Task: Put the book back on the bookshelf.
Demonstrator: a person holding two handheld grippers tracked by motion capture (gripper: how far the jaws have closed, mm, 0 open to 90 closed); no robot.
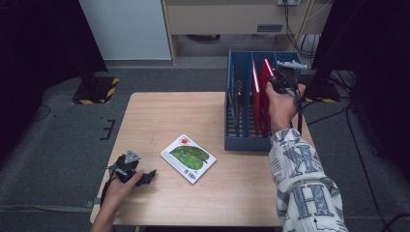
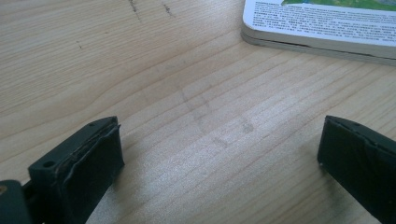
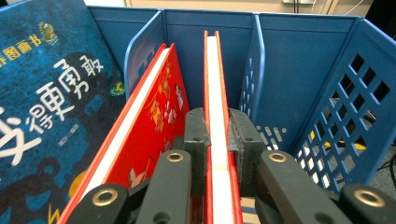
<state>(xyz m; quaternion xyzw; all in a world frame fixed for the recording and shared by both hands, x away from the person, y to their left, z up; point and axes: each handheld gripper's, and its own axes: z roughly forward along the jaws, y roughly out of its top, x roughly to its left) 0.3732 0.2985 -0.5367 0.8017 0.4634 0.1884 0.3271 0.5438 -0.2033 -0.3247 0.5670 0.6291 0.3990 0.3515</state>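
Over at the far right of the worktop (image 1: 159,116) stands a blue slotted rack (image 1: 241,140), and the person's right hand (image 1: 282,104) reaches into it with the right gripper (image 1: 283,77). In the right gripper view that gripper (image 3: 218,140) is clamped on the top edge of a thin red book (image 3: 215,93), one black jaw pressed against each cover, the white page edge showing between them. The book stands upright in a middle compartment of the rack, next to a blue divider (image 3: 254,70) on its right. Just to its left a second red book (image 3: 149,112) leans at a tilt, and beyond that, nearest the camera's left edge, is a dark blue book (image 3: 42,93) with white characters on its cover. From the high view the two red books (image 1: 261,92) show as bright vertical strips inside the rack.

At the near left corner of the worktop the left hand (image 1: 121,186) rests with the left gripper (image 1: 151,176) low on the wood. In the left gripper view its jaws stand wide apart with nothing but bare wood grain between them. A flat green-and-white booklet (image 1: 188,158) lies face up near the middle of the worktop, a little to the right of that gripper and apart from it; its corner (image 2: 322,28) shows at the top of the left gripper view.
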